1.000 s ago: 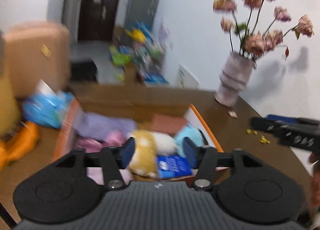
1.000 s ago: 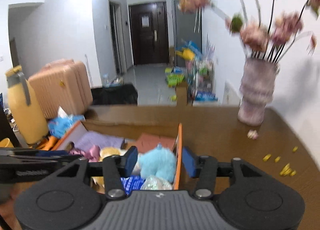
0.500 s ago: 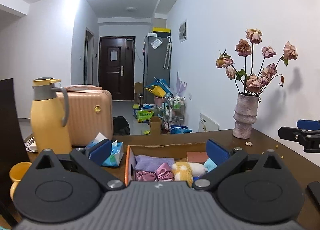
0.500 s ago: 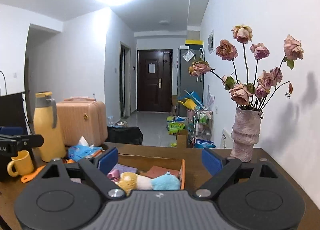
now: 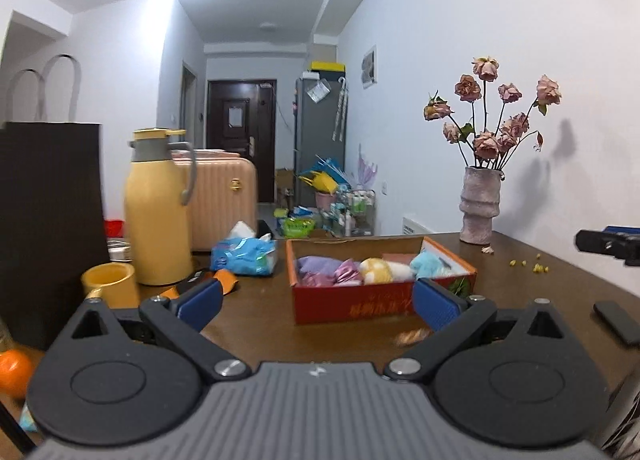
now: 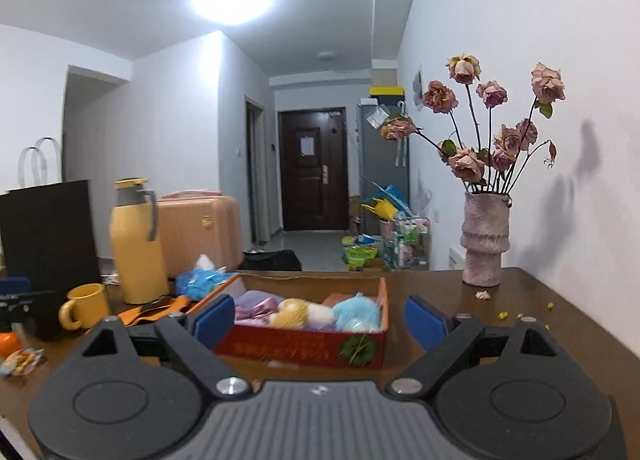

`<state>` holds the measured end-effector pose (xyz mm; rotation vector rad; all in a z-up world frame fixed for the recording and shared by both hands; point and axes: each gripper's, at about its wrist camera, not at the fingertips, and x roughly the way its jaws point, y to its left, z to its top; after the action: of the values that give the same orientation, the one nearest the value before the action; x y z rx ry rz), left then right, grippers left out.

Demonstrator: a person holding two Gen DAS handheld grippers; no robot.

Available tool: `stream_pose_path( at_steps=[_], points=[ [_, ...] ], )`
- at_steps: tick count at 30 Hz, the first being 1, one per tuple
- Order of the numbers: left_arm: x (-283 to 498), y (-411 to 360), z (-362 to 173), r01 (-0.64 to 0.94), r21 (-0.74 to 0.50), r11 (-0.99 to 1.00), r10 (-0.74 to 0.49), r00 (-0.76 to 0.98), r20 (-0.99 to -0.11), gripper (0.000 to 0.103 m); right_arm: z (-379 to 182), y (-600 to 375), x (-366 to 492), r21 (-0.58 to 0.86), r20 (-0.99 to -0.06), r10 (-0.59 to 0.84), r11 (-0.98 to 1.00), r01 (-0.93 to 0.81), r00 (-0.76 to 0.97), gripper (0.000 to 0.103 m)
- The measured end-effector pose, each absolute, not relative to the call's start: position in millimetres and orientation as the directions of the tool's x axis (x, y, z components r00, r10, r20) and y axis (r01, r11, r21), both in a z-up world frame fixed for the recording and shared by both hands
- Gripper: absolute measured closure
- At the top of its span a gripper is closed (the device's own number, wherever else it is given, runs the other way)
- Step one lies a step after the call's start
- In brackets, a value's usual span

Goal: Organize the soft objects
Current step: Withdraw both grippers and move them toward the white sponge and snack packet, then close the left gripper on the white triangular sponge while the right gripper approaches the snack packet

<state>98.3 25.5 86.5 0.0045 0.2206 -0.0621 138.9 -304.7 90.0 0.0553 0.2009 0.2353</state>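
A red cardboard box (image 5: 356, 306) stands on the brown table and also shows in the right wrist view (image 6: 304, 342). It holds soft objects: a purple cloth (image 5: 316, 264), a pink satin piece (image 5: 348, 270), a yellow-and-white plush (image 5: 378, 270) and a light blue plush (image 5: 430, 264). The blue plush (image 6: 356, 312) and yellow plush (image 6: 294, 312) show from the right too. My left gripper (image 5: 316, 302) is open and empty, held back from the box. My right gripper (image 6: 314, 318) is open and empty, also short of the box.
A yellow thermos (image 5: 156, 208), yellow mug (image 5: 110, 284), blue tissue pack (image 5: 244, 254) and black paper bag (image 5: 48, 220) stand at the left. A vase of dried roses (image 5: 480, 204) stands at the back right. A dark flat object (image 5: 618, 322) lies at the right.
Both grippers opened wide and drew back and up from over the box. The box now lies farther ahead, with the soft objects left inside it.
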Motion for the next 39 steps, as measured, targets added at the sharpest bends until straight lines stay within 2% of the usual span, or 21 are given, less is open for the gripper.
stream_pose_path(
  at_steps=[3, 6, 10, 15, 25, 30, 39],
  points=[
    [67.5, 36.3, 71.1, 0.029, -0.046, 0.999, -0.037, 0.978, -0.204, 0.0, 70.2, -303.7, 107.8, 0.116, -0.184, 0.25, 0.966, -0.231, 0.951, 0.007],
    [51.2, 41.9, 54.6, 0.058, -0.097, 0.994, -0.081, 0.963, -0.257, 0.0, 49.7, -300.1, 81.5, 0.159, -0.221, 0.27, 0.958, -0.238, 0.937, 0.007],
    [48.4, 35.2, 49.1, 0.061, -0.023, 0.998, -0.065, 0.962, -0.264, 0.0, 36.0, -290.4, 56.9, 0.201, -0.242, 0.303, 0.945, -0.258, 0.922, 0.007],
    [44.1, 32.7, 52.2, 0.096, -0.03, 0.995, -0.101, 0.961, -0.259, 0.0, 36.3, -276.2, 50.0, 0.152, -0.242, 0.299, 0.951, -0.269, 0.923, 0.007],
    [46.9, 26.0, 48.4, 0.111, -0.005, 0.994, -0.108, 0.958, -0.266, 0.0, 36.6, -278.7, 54.0, 0.164, -0.251, 0.292, 0.952, -0.257, 0.923, 0.007],
    [69.1, 12.5, 43.2, 0.129, -0.011, 0.992, -0.127, 0.951, -0.28, 0.0, 32.5, -278.3, 66.2, 0.153, -0.26, 0.279, 0.957, -0.245, 0.924, 0.007],
    [168.1, -40.0, -4.0, 0.214, 0.002, 0.977, -0.194, 0.89, -0.413, 0.0, 7.3, -276.9, 147.5, 0.131, -0.347, 0.239, 0.97, -0.206, 0.907, 0.01]
  ],
)
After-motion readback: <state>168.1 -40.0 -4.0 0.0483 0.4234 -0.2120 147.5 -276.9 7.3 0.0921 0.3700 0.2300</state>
